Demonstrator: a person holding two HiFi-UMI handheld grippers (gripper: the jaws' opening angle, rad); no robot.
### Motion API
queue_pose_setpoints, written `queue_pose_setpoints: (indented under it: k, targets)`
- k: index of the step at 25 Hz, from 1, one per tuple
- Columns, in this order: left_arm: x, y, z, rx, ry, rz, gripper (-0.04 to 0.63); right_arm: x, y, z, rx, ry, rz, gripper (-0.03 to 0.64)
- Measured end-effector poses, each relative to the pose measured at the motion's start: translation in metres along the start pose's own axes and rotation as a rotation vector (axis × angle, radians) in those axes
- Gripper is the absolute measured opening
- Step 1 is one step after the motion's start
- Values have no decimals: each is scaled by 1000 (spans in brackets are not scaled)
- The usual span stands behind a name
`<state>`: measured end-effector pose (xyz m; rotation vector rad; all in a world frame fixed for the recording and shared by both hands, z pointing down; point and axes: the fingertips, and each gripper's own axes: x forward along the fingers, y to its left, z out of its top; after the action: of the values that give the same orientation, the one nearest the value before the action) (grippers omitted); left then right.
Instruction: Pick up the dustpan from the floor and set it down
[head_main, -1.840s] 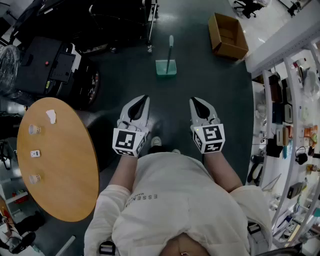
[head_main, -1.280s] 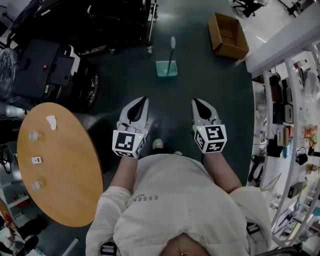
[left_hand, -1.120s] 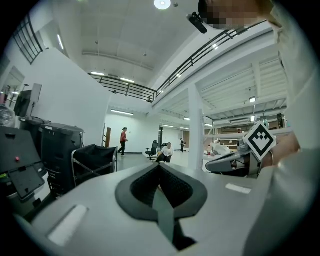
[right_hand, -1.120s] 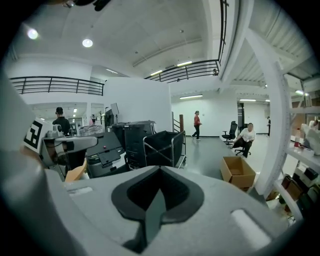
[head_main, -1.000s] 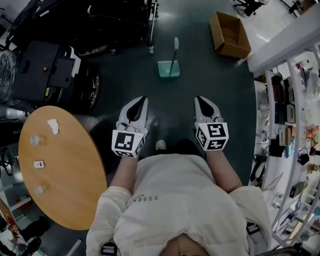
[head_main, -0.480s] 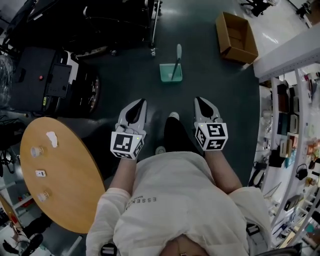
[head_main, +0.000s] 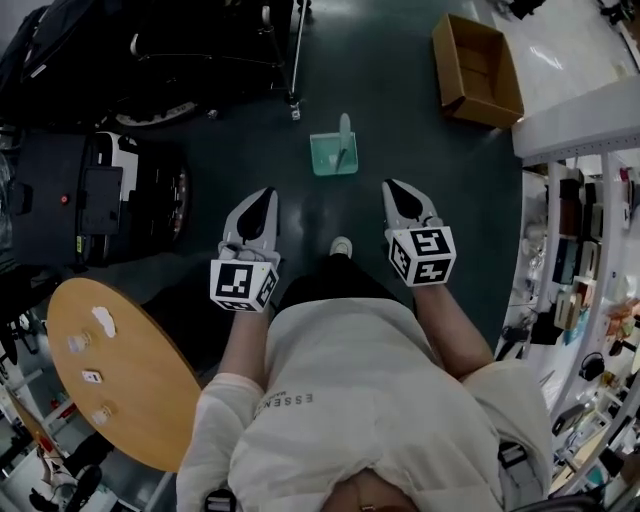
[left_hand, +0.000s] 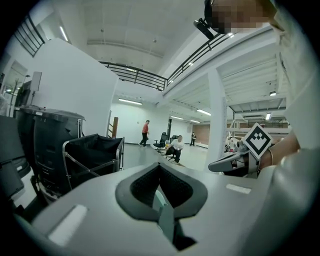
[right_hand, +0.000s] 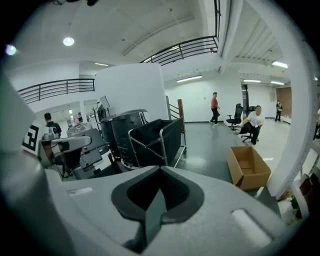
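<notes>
Bare floor (head_main: 430, 140) lies open at twelve o'clock, right up to the dustpan (head_main: 333, 155). A cardboard box (head_main: 478, 57) sits at one o'clock. Shelves (head_main: 585, 250) crowd three o'clock. A wheeled cart (head_main: 215, 45) stands at eleven, a black machine (head_main: 90, 195) blocks ten, and a round table (head_main: 130, 390) fills eight.

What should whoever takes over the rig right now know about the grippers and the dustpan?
Left gripper: shut, empty.
Right gripper: shut, empty.
Dustpan: on the floor ahead of both grippers, roughly between them, with its handle standing up. Neither gripper touches it.
Done: nothing yet; the dustpan has not been picked up.
Left: probably open a gripper, reach down to the handle, grip it, lift the dustpan, then set it down.
</notes>
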<state>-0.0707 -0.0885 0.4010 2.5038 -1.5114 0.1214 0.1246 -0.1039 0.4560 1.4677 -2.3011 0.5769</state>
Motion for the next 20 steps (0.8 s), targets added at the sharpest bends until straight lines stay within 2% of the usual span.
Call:
queue_pose_setpoints:
  k: [6,9,15,16,17,20]
  targets:
    - [60,16,-11,-5,50,-9,8,49,-29,4,27,64,12,-9]
    - [87,34,-18,-31,67,-1,8,77,-37,-2,39,105,8,-9]
    - [138,70,-50,-75,138,-44,8,142,-48,-13,77,161,-47,-9]
    - [148,77,-57,-73,155,-51,8,154,-50,-15,92,174,-55,0]
    - [157,83,-63,-69,171,-57,8,165,-51,-18,109,192,-58,69]
    - [182,97,-78,-71,194,-67,8,198,-58,-38,144,260,-70,145]
